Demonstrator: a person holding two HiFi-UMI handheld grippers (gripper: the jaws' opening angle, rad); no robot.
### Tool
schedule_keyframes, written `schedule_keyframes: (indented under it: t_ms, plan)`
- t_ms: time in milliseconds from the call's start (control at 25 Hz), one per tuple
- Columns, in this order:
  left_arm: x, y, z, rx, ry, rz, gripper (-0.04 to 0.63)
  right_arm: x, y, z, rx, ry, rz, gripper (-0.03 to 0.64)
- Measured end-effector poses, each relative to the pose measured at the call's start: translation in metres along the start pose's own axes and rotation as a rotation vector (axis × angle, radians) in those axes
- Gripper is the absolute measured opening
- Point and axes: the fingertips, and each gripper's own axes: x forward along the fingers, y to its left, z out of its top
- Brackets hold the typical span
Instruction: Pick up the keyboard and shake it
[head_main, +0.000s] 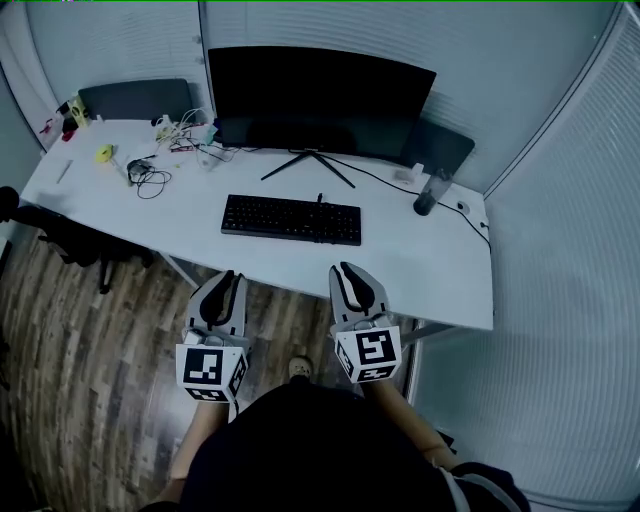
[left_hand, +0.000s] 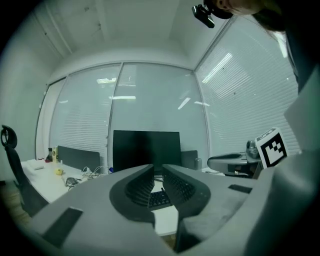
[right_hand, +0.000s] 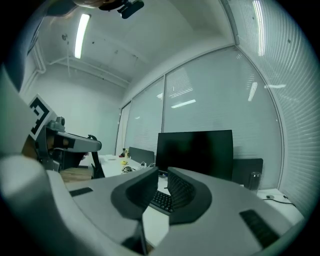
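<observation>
White desk (head_main: 420, 260) set against frosted glass walls carries the keyboard (head_main: 291, 219), which lies flat just in front of the monitor (head_main: 320, 100). The left gripper (head_main: 229, 277) and right gripper (head_main: 346, 270) hang off the desk's near edge, farther from the monitor than the keyboard is, touching nothing. Both have jaws drawn nearly together with nothing between them. By my judgement none of the task is done: reaching, opening, grasping, lifting and shaking all remain.
</observation>
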Motion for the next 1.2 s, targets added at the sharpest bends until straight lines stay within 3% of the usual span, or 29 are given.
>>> schedule_keyframes:
  t_ms: [80,200,440,760,1000,1200]
  plan:
    - [0.019,0.009,-0.005,-0.005,0.014,0.02,0.038,0.02,-0.015,-0.007,0.004,0.015,0.019,0.074]
    - [0.046,0.018,-0.012,-0.02,0.043,0.031,0.121,0.044,-0.034,-0.015,0.014,0.038,0.033,0.118]
    - [0.073,0.034,-0.028,-0.056,0.092,0.044,0.16,0.067,-0.058,-0.03,0.036,0.087,0.031,0.146]
    - [0.101,0.063,-0.063,-0.103,0.159,0.034,0.164,0.088,-0.078,-0.061,0.063,0.161,-0.017,0.156]
    - [0.15,0.094,-0.083,-0.11,0.203,-0.001,0.164,0.125,-0.1,-0.092,0.057,0.244,-0.057,0.16]
    - [0.199,0.126,-0.115,-0.121,0.291,-0.055,0.173,0.166,-0.115,-0.124,0.069,0.348,-0.059,0.173]
